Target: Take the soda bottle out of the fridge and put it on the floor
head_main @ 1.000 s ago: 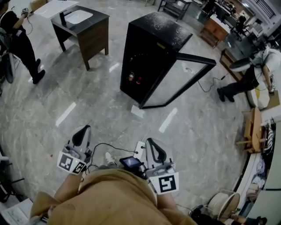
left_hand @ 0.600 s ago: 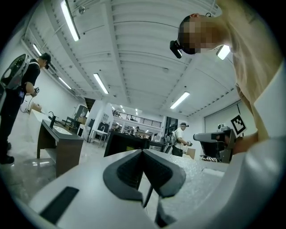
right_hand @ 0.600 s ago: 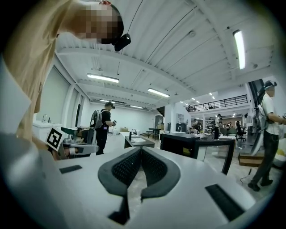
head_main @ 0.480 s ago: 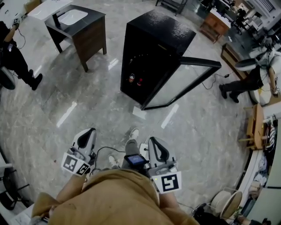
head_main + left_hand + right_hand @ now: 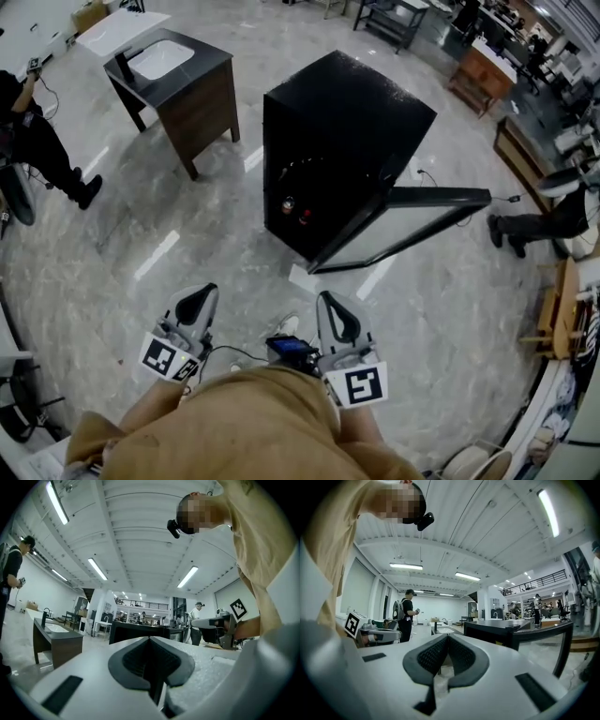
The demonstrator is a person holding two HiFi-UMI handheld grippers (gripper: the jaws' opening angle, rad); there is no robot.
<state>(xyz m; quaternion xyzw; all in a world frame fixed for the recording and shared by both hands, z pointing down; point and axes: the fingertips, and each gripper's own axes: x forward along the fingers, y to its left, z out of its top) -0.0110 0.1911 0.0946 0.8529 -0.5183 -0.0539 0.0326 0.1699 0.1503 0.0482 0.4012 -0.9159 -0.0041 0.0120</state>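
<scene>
Both sets of jaws are closed, tip against tip, with nothing between them. The left gripper (image 5: 150, 641) shows its dark ribbed pads meeting in a seam, and the right gripper (image 5: 447, 640) shows the same. In the head view the left gripper (image 5: 197, 298) and the right gripper (image 5: 333, 305) are held side by side, close to the person's tan-shirted body. Both point over the pale, glossy marble floor (image 5: 112, 234) toward the black box-shaped fridge (image 5: 347, 112), which stands well apart from them.

The fridge's glass-panelled door (image 5: 412, 220) is swung wide open to the right. Low inside the dark cabinet stand two small bottle-like things, one pale-topped (image 5: 288, 203) and one red (image 5: 305, 217). The soda bottle is likely one of these, but they are too small to tell which.

A soda bottle is probably smooth, round and slippery, and fairly weighty if full. A firm hold across the body at mid-height, keeping it upright, looks safest. The jaws would first have to open.

A dark wooden washstand with a white basin (image 5: 173, 70) stands off to the fridge's left.
</scene>
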